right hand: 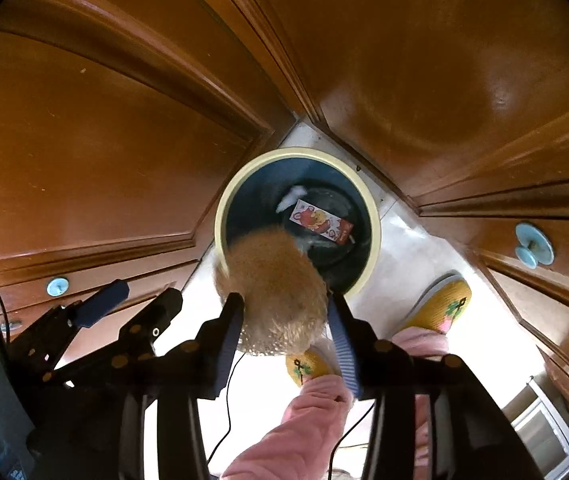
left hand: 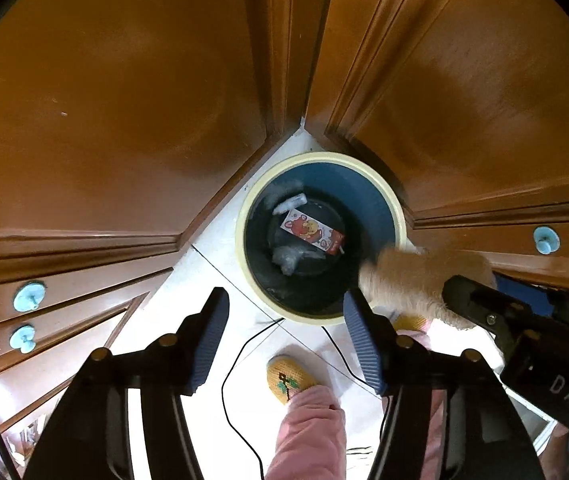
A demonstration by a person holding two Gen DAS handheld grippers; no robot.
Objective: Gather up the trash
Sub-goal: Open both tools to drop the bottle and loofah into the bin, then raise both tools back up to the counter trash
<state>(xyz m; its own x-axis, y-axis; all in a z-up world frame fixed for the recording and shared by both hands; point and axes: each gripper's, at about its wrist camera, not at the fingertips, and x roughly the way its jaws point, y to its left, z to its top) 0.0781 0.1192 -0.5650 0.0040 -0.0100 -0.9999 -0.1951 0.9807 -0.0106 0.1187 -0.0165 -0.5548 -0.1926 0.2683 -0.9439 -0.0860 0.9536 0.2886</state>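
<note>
two tools over the bin (left hand: 398, 216) in the floor corner. left tool (left hand: 286, 340) wide, empty. right tool (right hand: 286, 338) brackets a fuzzy tan wad (right hand: 272, 288) above the rim; grip unclear. drop step; next needs wad clearing rim.

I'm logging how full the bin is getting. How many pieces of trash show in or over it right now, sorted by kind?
Printed carton, in the bin: 1
White crumpled scraps, in the bin: 1
Grey wads, in the bin: 1
Tan fuzzy item, between the right gripper pads over the rim: 1
Total: 4
</note>
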